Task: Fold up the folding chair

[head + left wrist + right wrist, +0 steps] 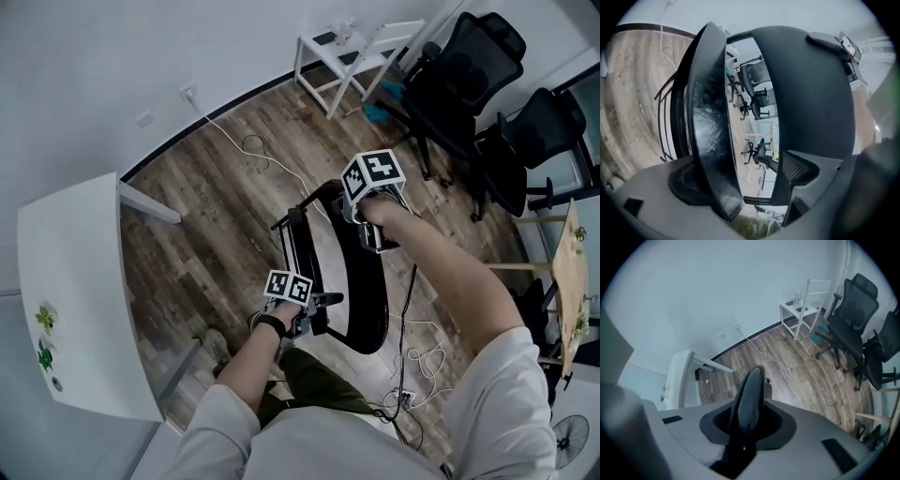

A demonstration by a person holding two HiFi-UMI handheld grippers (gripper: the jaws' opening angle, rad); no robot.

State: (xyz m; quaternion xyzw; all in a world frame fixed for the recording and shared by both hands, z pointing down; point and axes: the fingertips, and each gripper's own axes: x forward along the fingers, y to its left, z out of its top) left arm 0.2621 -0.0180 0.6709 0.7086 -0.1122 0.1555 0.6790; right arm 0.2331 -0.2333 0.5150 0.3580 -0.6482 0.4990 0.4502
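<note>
The black folding chair (361, 291) stands on the wood floor with seat and backrest drawn close together. My right gripper (372, 232) points steeply down and is shut on the top edge of the backrest (751, 394), which runs up between its jaws (746, 427). My left gripper (317, 314) is at the chair's near side, open wide. In the left gripper view the glossy seat panel (710, 122) passes between the spread jaws (745, 180) with neither pad pressing it. The backrest (811, 93) fills the right of that view.
A white table (66, 300) stands at the left, and a white chair (361, 52) against the far wall. Two black office chairs (473, 84) are at the back right, a wooden table (569, 281) at the right edge. Cables (248, 145) lie on the floor.
</note>
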